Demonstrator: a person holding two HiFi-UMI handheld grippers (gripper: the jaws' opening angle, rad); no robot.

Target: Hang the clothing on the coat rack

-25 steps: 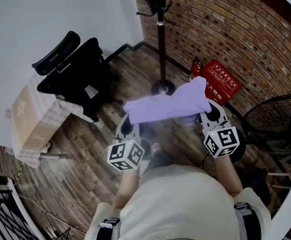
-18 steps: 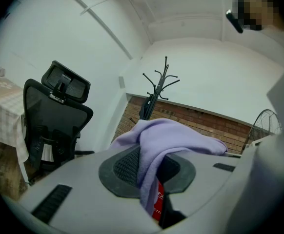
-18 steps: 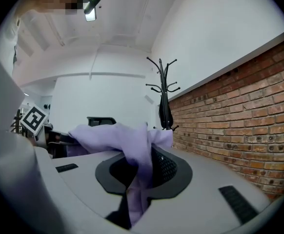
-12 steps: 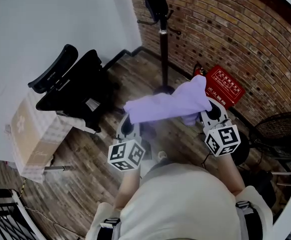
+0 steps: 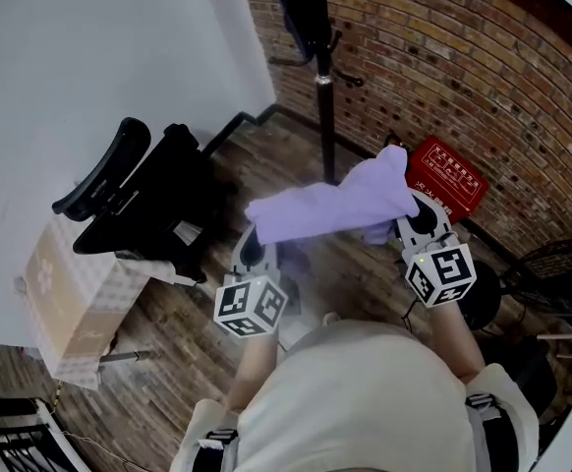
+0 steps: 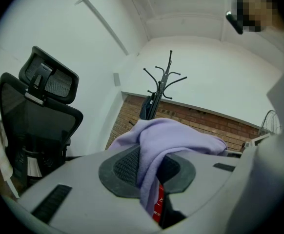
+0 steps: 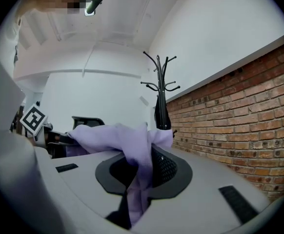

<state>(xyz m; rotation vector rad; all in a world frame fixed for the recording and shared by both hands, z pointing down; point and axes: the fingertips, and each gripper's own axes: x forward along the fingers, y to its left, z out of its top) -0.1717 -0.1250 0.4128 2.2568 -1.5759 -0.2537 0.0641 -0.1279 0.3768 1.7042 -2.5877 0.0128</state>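
A lilac garment (image 5: 330, 206) is stretched level between my two grippers in the head view. My left gripper (image 5: 251, 240) is shut on its left end, where the cloth (image 6: 154, 155) is pinched between the dark pads. My right gripper (image 5: 411, 214) is shut on the right end, with cloth (image 7: 138, 172) hanging down between its jaws. The black coat rack (image 5: 323, 77) stands ahead by the brick wall with a dark garment (image 5: 298, 8) on it. Its hooked top (image 6: 165, 79) shows above the cloth in the left gripper view and also in the right gripper view, coat rack (image 7: 160, 89).
A black office chair (image 5: 143, 200) stands at the left by the white wall, with a cardboard box (image 5: 65, 303) beside it. A red box (image 5: 448, 177) lies against the brick wall (image 5: 463, 57) at the right. A fan (image 5: 561, 268) sits at the far right. The floor is wooden.
Both grippers have carried the lilac garment forward towards the coat rack. The rack's pole, the chair and the red box now sit nearer in the head view.
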